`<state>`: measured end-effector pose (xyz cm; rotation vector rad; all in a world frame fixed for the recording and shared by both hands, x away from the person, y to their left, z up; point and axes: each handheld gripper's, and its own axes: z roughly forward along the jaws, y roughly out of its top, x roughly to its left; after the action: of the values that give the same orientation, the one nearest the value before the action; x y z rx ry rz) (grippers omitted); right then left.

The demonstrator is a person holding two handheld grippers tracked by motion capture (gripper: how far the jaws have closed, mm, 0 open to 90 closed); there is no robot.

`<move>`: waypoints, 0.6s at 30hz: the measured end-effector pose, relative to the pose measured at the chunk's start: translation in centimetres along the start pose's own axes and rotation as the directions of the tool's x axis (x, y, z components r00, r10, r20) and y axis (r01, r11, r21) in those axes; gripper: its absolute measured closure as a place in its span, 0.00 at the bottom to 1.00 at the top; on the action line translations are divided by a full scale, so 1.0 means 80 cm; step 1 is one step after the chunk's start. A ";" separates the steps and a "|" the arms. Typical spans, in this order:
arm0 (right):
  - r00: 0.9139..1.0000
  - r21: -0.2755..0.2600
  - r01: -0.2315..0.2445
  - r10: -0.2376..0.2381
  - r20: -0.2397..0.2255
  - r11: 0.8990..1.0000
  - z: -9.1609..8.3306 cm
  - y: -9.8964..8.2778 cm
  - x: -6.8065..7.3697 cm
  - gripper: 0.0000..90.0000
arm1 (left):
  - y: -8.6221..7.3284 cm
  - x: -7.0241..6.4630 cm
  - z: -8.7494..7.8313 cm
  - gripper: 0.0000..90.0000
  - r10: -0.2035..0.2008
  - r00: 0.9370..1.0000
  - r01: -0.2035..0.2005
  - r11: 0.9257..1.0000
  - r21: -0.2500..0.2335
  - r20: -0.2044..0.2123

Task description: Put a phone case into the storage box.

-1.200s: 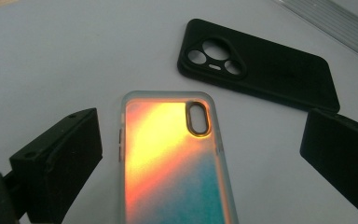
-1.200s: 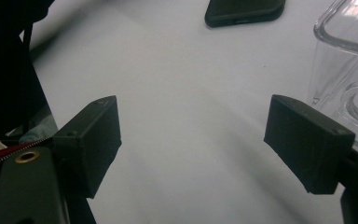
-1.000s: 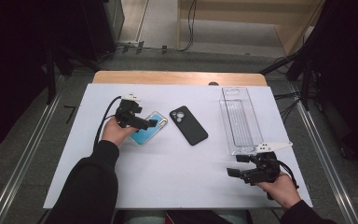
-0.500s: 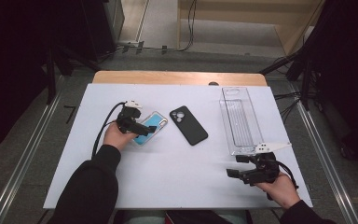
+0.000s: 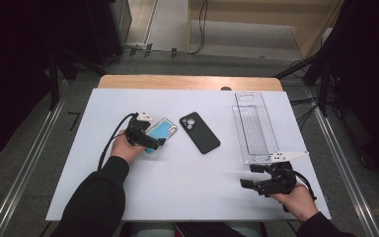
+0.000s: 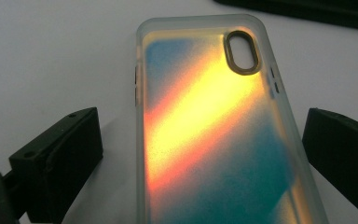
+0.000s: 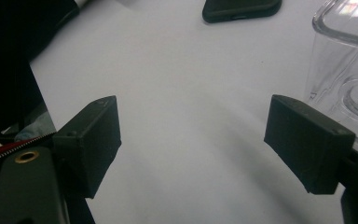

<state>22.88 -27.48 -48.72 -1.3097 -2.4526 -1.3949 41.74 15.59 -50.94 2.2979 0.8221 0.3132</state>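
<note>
Straddling case (image 6: pixel 219 130) at frame centre-left on desk (image 5: pixel 187 182), left hand-held gripper (image 5: pixel 159 143) gaping, gripping nothing; next: closing on case edges. Right hand-held gripper (image 5: pixel 249 176) idling lower right, gaping, empty.

iridescent phone case (image 6: pixel 214 130) bottom cut off

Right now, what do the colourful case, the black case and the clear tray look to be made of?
Colourful case: probably soft frosted plastic; translucent milky rim, iridescent blue-to-orange back with a matte sheen.
Black case: likely matte rubber or silicone; dull, even black, no glare. Too small to be sure.
Clear tray: rigid transparent plastic, glossy; the table shows through it, and its moulded ridges catch bright highlights.
</note>
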 end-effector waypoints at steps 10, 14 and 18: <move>1.000 0.006 0.000 0.000 0.005 1.000 0.000 0.000 0.000 0.18 | -0.001 -0.005 0.001 0.00 0.013 1.000 -0.013 1.000 0.004 -0.028; 1.000 0.007 -0.002 0.002 0.008 1.000 0.001 -0.001 -0.001 0.18 | -0.001 -0.006 0.000 0.01 0.007 0.999 -0.007 1.000 0.004 -0.037; 1.000 0.005 0.000 0.000 0.008 1.000 0.000 -0.001 -0.001 0.18 | -0.002 -0.007 -0.002 0.05 -0.007 0.999 0.007 1.000 -0.007 -0.047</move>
<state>22.90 -27.54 -48.81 -1.3164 -2.4596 -1.3850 41.13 15.41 -50.95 2.2884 0.8514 0.3676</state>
